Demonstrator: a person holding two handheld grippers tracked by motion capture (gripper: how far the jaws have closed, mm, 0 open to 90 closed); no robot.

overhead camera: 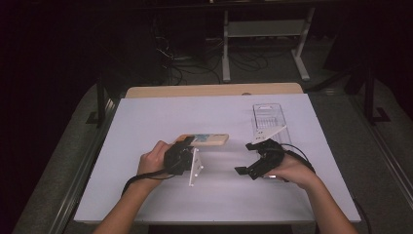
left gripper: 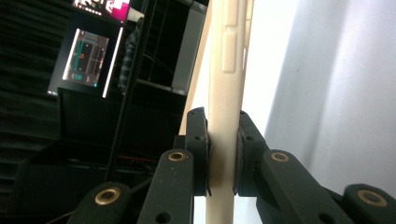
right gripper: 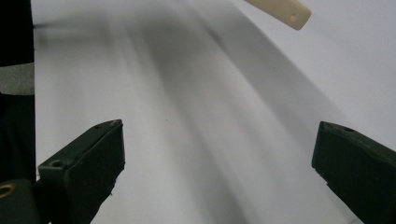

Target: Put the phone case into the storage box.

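Gripping one end of a cream case [overhead camera: 208, 140], the left gripper [overhead camera: 187, 144] holds it above the bench [overhead camera: 146, 117], long axis toward the right gripper [overhead camera: 250, 157], jaws wide, empty, near its free end.

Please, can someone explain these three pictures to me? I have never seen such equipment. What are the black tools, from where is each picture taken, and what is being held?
A person sits at a white table holding a hand-operated two-jaw tool in each hand. The high view looks down from above. The other two pictures come from small cameras riding on each tool. The left gripper is clamped on a cream phone case, held off the table. The right gripper is open and holds nothing. A clear plastic box lies farther back.
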